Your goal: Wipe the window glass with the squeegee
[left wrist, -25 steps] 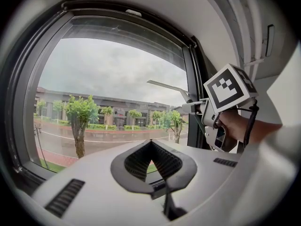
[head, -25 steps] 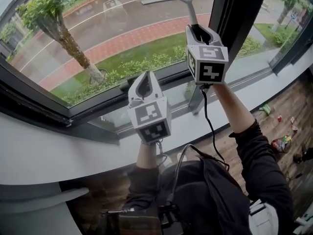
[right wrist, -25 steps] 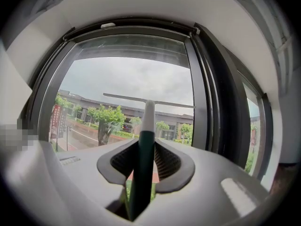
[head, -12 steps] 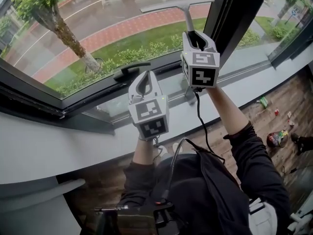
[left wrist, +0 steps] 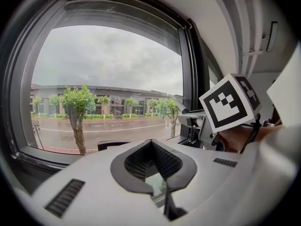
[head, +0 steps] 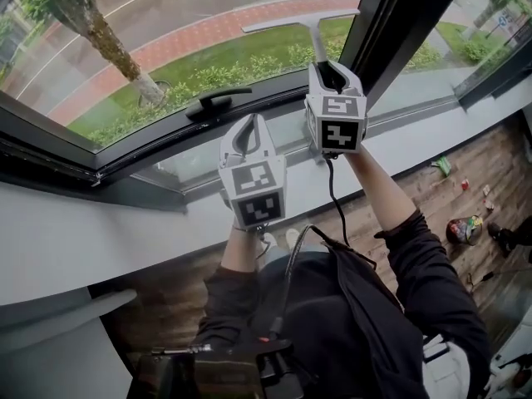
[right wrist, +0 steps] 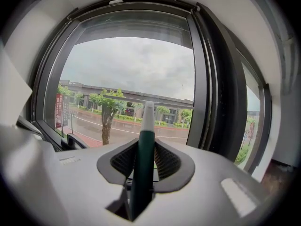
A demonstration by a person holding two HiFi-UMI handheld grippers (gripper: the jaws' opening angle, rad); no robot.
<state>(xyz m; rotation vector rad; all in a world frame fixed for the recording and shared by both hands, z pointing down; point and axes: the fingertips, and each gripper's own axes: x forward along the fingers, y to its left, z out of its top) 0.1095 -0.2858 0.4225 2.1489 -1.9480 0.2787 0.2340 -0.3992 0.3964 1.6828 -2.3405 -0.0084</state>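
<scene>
Head view: the right gripper is clamped on the handle of the squeegee, and the blade lies across the window glass, close to the dark frame post. The left gripper hangs lower, near the right one, above the sill, with its jaws closed on nothing. A black window handle sits just left of it.

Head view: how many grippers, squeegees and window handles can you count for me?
Grey grippers with black-and-white marker cubes: 2 (left gripper, right gripper)
Grey-bladed squeegee with a dark green handle: 1
Black lever window handle: 1
Total: 4
</scene>
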